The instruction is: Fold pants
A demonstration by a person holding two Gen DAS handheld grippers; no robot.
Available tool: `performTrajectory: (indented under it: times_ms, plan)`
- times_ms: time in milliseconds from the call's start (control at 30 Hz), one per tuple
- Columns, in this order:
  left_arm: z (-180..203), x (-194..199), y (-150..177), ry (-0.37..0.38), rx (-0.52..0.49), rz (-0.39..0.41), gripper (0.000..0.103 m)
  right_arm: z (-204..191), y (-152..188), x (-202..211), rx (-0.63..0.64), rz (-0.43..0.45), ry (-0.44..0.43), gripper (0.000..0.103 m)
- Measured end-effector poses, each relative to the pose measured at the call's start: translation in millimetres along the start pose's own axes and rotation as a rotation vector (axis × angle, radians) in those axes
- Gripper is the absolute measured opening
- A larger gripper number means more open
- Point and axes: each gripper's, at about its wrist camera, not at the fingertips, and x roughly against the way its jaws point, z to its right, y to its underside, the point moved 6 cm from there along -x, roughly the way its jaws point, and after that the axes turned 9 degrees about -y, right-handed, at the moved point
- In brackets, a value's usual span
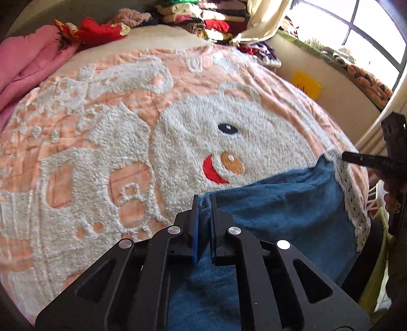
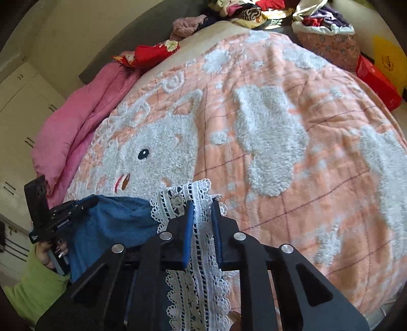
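The pants [image 1: 282,211] are blue fleece with a white lace hem [image 1: 352,201]. They hang between both grippers above the near edge of the bed. My left gripper [image 1: 204,200] is shut on the blue corner of the pants. My right gripper [image 2: 202,203] is shut on the white lace hem [image 2: 195,242]; it shows at the right edge of the left wrist view [image 1: 366,159]. The blue cloth [image 2: 112,224] stretches to the left gripper [image 2: 66,211] at the left of the right wrist view.
A peach blanket with a white fleece bear [image 1: 229,122] covers the bed. A pink quilt [image 2: 76,122] lies along the left side. Piles of clothes [image 1: 203,17] sit at the far end. A red box [image 2: 379,81] and a window [image 1: 356,33] are to the right.
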Motion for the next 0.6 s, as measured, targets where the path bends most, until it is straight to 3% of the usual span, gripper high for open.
performTrajectory:
  times_ms: [133,200,300,333,367,500,533,567,600]
  plan:
    - [-5,-6,1,0.003,0.019,-0.004,0.001,4,11,-10,0.009,-0.050,0.039,0.013]
    - [-3,-9,3,-0.007,0.002,-0.008,0.002,5,9,-7,-0.015,-0.029,0.023,0.013]
    - [0,-7,4,-0.012,-0.023,0.000,0.002,4,-2,3,-0.038,0.022,-0.005,0.033]
    - [0,-6,4,-0.013,-0.027,0.002,0.002,5,-5,3,-0.043,0.023,-0.011,0.044]
    - [1,-6,3,-0.013,-0.031,0.003,0.002,4,-9,0,-0.042,0.020,-0.013,0.045]
    - [1,-7,3,-0.012,-0.025,0.000,0.002,2,-16,-25,-0.026,-0.039,-0.014,0.045]
    - [1,-6,3,-0.013,-0.023,0.001,0.002,2,-15,-32,-0.022,-0.061,-0.009,0.037]
    - [1,-6,3,-0.013,-0.023,0.001,0.002,2,-13,-35,-0.015,-0.072,0.002,0.012]
    - [1,-6,4,-0.015,-0.026,0.000,0.002,-1,-11,-34,-0.003,-0.064,0.009,0.012]
